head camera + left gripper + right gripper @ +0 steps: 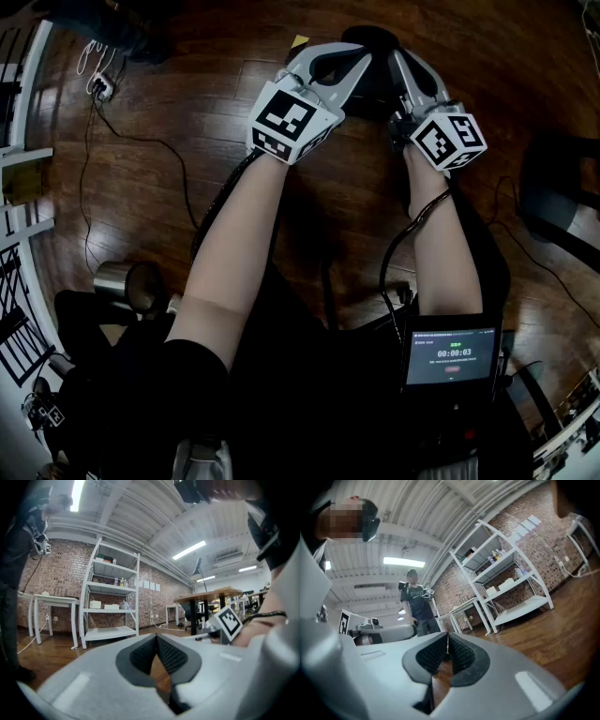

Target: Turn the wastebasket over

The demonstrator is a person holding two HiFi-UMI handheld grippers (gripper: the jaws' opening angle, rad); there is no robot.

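Observation:
In the head view both grippers are held out side by side over the wooden floor. My left gripper (359, 58) is shut, its pads meeting at the tips (156, 637) with nothing between them. My right gripper (399, 58) is also shut and empty, with its pads (447, 635) pressed together. A dark rounded object (373, 89) lies on the floor under and between the two sets of jaws; I cannot tell whether it is the wastebasket. A shiny metal cylinder (126, 282) lies on the floor at the lower left, apart from both grippers. Both gripper views look level across the room and show no wastebasket.
A cable and power strip (101, 87) lie on the floor at the upper left. A dark chair (561, 202) is at the right. White shelving (111, 599) and white tables (54, 603) stand by the brick wall. A person (415, 603) stands further off.

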